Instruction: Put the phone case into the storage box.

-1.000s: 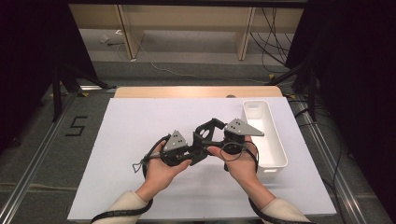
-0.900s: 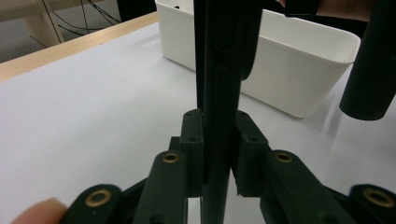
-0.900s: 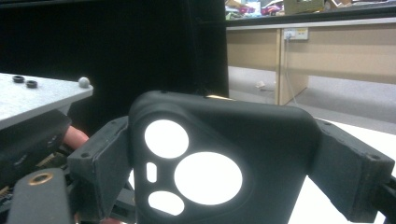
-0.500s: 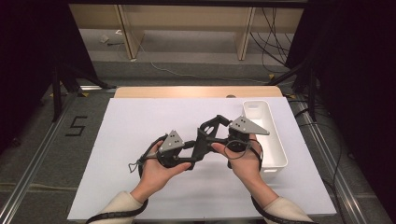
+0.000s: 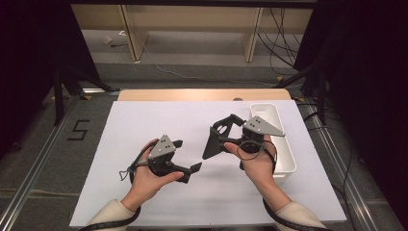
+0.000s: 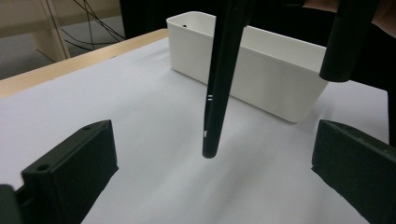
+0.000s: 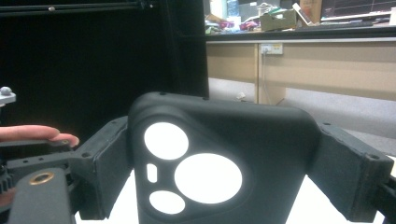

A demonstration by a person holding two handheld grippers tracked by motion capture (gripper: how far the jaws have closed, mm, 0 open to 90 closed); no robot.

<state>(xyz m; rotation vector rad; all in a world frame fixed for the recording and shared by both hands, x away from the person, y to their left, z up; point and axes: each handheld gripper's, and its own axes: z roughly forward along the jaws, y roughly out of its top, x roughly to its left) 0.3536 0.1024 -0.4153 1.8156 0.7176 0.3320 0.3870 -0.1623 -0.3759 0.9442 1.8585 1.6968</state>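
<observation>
One phone case, right gripper has it

Black phone case (image 5: 212, 143) clamped across its width in right gripper (image 5: 219, 137), held on edge above the white mat (image 5: 144, 125), just left of the white bin (image 5: 281, 144). Left gripper (image 5: 185, 156) left of the case, apart from it, jaws just opened wide, nothing between them.

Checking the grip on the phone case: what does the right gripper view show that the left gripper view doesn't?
Right gripper view: the black phone case face-on, camera cutouts visible, clamped between the right gripper's fingers. Left gripper view: the case edge-on over the white sheet, the white bin behind, and the left gripper, fingers just opened, holding nothing. Shared: the case.
</observation>
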